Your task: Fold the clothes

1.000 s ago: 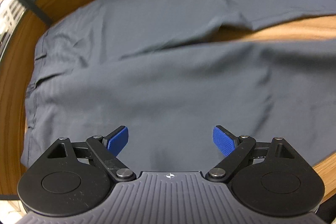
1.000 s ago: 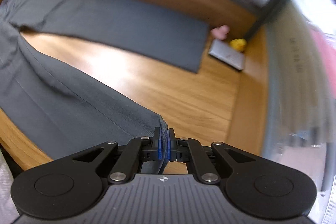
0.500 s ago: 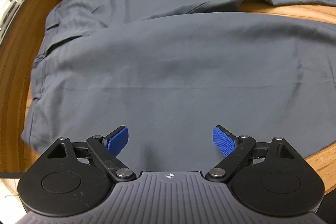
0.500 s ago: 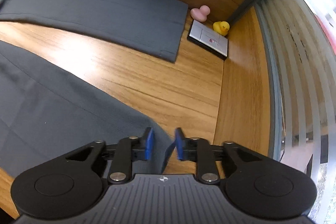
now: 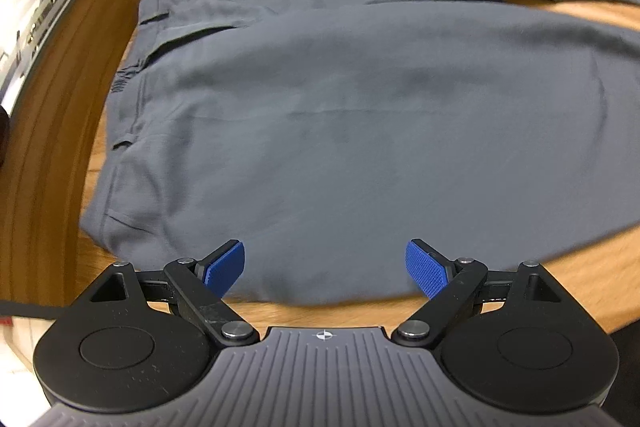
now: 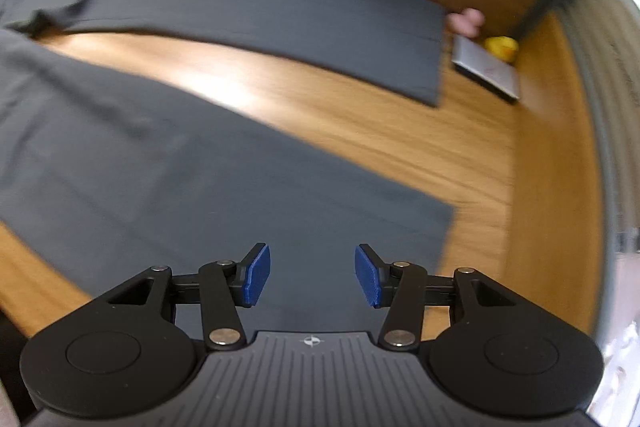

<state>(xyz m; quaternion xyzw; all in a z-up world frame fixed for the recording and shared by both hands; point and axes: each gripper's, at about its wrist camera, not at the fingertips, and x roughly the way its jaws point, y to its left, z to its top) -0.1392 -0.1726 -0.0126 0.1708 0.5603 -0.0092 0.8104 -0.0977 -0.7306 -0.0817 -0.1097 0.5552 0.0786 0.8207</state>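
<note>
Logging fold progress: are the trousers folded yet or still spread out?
Spread out. The trousers lie flat on the table, their two legs apart with bare wood between. Neither tool holds them.

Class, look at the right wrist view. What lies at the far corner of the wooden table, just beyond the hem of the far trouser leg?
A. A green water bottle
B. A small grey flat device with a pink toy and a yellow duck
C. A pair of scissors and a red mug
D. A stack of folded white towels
B: beyond the far trouser leg, a grey flat device lies by a pink toy and a yellow duck.
</note>
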